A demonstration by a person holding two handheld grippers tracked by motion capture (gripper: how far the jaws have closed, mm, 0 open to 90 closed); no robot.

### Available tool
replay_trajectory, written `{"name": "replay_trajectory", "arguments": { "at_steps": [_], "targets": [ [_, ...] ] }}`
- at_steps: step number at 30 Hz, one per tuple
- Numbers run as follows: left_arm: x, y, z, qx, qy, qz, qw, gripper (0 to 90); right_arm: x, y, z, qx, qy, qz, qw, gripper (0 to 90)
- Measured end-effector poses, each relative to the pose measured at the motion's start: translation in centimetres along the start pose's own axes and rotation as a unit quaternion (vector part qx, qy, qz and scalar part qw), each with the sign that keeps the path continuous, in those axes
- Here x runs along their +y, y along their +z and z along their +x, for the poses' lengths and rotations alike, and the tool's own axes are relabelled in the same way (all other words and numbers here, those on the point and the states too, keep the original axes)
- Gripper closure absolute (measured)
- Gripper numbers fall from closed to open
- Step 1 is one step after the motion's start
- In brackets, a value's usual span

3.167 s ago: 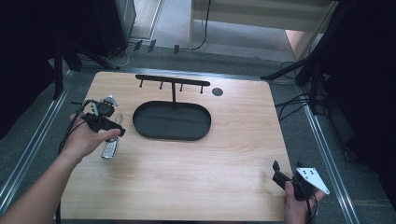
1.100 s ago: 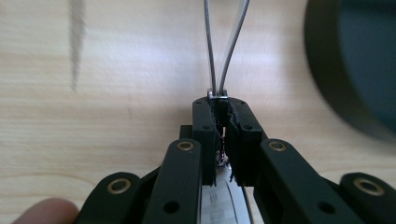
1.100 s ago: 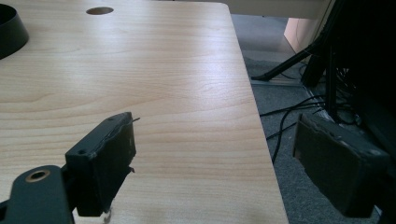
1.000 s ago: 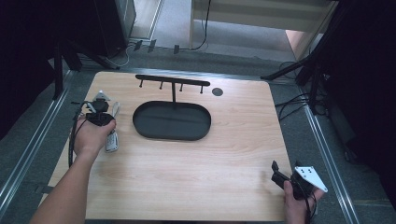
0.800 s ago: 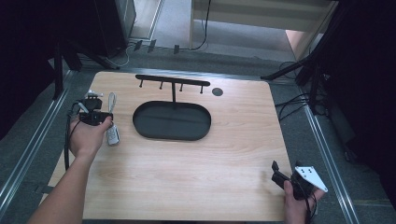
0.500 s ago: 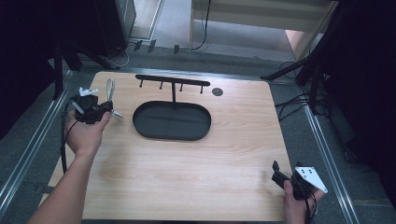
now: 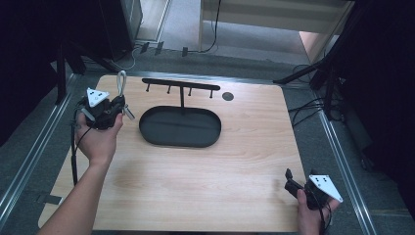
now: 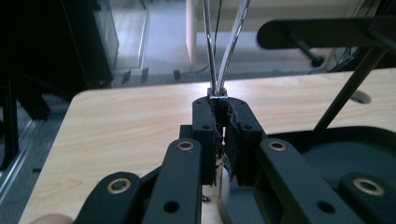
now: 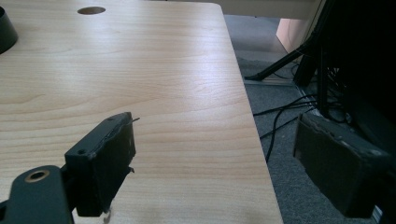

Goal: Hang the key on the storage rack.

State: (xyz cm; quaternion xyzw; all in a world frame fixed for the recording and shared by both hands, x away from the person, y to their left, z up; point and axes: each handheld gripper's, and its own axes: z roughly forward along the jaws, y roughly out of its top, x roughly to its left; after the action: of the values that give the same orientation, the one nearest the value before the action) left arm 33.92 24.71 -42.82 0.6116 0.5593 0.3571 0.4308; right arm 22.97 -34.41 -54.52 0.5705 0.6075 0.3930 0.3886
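At the left edge of the desk point(image 7: 195, 196), close to the far left corner, the person's left hand point(image 7: 98, 142) holds the left gripper point(image 7: 113, 108) a little above the wood. Its jaws are clenched on a small silver object point(image 8: 217, 91) with a thin looped wire or cord; what exactly this object is cannot be told. In the left gripper view the two black jaws stand almost together, and the silver piece sits between their tips, with two shiny strands going up from it. In the high view the loop stands upright above the gripper, near the far edge of the desk. The grey three-cornered plate is on top of this gripper, and a black cable hangs down from it along the forearm.

Just to the right of the left gripper is a black oval tray point(image 7: 179, 128), in the far half of the desk, near its middle. A thin post rises from the tray's far side and carries a black horizontal bar point(image 7: 181, 84) with short pegs hanging under it. Further right, near the far edge, there is a small round hole point(image 7: 227, 96) in the desk.

At the near right corner of the desk the right hand point(image 7: 308, 215) holds the right gripper point(image 7: 299, 175). Its jaws are released, well apart, and nothing is between them. In the right gripper view one jaw is over the wood and the other is beyond the right edge of the desk, over the grey floor.
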Motion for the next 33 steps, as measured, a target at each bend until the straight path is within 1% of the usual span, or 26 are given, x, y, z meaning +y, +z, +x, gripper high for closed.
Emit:
{"name": "replay_trajectory", "arguments": {
  "at_steps": [1, 2, 3, 4, 5, 6, 7, 9, 11, 12, 13, 14, 15, 16, 17, 18, 19, 21, 22, 25, 29, 31, 33],
  "targets": [
    [0.0, -0.1, -0.2, -0.004, 0.0, -0.005, 1.0, 83.1, 0.0, 0.0, 0.0, 0.0, 0.0, 0.0, 1.0, 12.8],
    [0.0, -0.1, -0.2, -0.004, 0.0, -0.005, 1.0, 83.1, 0.0, 0.0, 0.0, 0.0, -0.001, -0.001, 1.0, 12.9],
    [-0.1, -0.1, -0.5, -0.017, -0.003, -0.026, 0.9995, 83.1, 0.0, 0.0, 0.0, 0.0, -0.001, -0.001, 1.0, 12.8],
    [-0.4, -0.2, -0.8, -0.02, -0.006, -0.053, 0.9984, 83.0, 0.0, 0.0, 0.0, 0.0, -0.001, -0.001, 1.0, 12.8],
    [-0.4, -0.2, -0.8, -0.02, -0.006, -0.053, 0.9984, 83.0, 0.0, 0.0, 0.0, -0.001, -0.001, -0.001, 1.0, 12.9],
    [-0.7, -0.2, -0.9, -0.019, -0.01, -0.07, 0.9973, 83.0, 0.0, 0.0, 0.0, -0.001, -0.001, -0.001, 1.0, 12.8],
    [-0.9, -0.2, -1.0, -0.022, -0.015, -0.076, 0.9967, 83.0, 0.0, 0.0, 0.0, -0.001, -0.001, -0.001, 1.0, 12.9],
    [-1.2, -0.2, -1.2, -0.031, -0.025, -0.082, 0.9958, 83.1, 0.0, 0.0, 0.0, -0.001, -0.001, 0.0, 1.0, 12.9],
    [-1.5, -0.1, -1.3, -0.038, -0.027, -0.085, 0.9953, 83.0, 0.0, 0.0, 0.0, -0.001, -0.001, -0.001, 1.0, 12.9],
    [-1.5, -0.1, -1.3, -0.038, -0.027, -0.085, 0.9953, 83.0, 0.0, 0.0, 0.0, -0.001, -0.001, -0.001, 1.0, 12.9],
    [-1.8, -0.1, -1.5, -0.046, -0.031, -0.09, 0.9944, 83.0, 0.0, 0.0, 0.0, 0.0, 0.0, 0.0, 1.0, 12.9],
    [-1.8, -0.1, -1.5, -0.046, -0.031, -0.09, 0.9944, 83.0, 0.0, 0.0, 0.0, 0.0, 0.001, 0.001, 1.0, 12.8],
    [-1.9, -0.2, -1.6, -0.049, -0.033, -0.094, 0.9939, 83.0, 0.0, 0.0, 0.0, 0.0, 0.001, 0.001, 1.0, 12.8],
    [-2.2, -0.3, -1.9, -0.048, -0.036, -0.101, 0.9931, 83.1, 0.0, 0.0, 0.0, 0.001, 0.0, 0.001, 1.0, 12.8],
    [-2.3, -0.4, -2.1, -0.043, -0.031, -0.103, 0.9932, 83.0, 0.0, 0.0, 0.0, 0.001, -0.001, 0.001, 1.0, 12.9],
    [-2.3, -0.4, -2.1, -0.043, -0.031, -0.103, 0.9932, 83.1, 0.0, 0.0, 0.0, 0.001, -0.001, 0.001, 1.0, 12.9],
    [-2.6, -0.4, -2.3, -0.045, -0.035, -0.11, 0.9923, 83.0, 0.0, 0.0, 0.0, 0.001, -0.003, 0.001, 1.0, 12.8],
    [-2.9, -0.3, -2.6, -0.048, -0.032, -0.107, 0.9926, 83.0, 0.0, 0.1, 0.0, 0.001, -0.004, 0.002, 1.0, 12.9],
    [-3.0, -0.2, -2.7, -0.049, -0.026, -0.105, 0.9929, 83.0, 0.0, 0.1, 0.0, 0.001, -0.004, 0.002, 1.0, 12.8],
    [-3.2, 0.0, -2.9, -0.055, -0.027, -0.105, 0.9926, 83.0, 0.0, 0.1, 0.0, 0.002, -0.004, 0.002, 1.0, 12.9],
    [-3.7, 0.6, -3.7, -0.065, -0.028, -0.099, 0.9925, 83.1, 0.0, 0.1, 0.0, 0.003, -0.004, 0.003, 1.0, 12.8],
    [-3.7, 0.6, -3.8, -0.067, -0.027, -0.096, 0.9928, 83.0, 0.0, 0.1, 0.0, 0.003, -0.002, 0.004, 1.0, 12.8],
    [-4.0, 1.1, -4.4, -0.07, -0.023, -0.087, 0.9935, 83.1, 0.0, 0.1, 0.0, 0.003, -0.002, 0.003, 1.0, 12.8]
  ]
}}
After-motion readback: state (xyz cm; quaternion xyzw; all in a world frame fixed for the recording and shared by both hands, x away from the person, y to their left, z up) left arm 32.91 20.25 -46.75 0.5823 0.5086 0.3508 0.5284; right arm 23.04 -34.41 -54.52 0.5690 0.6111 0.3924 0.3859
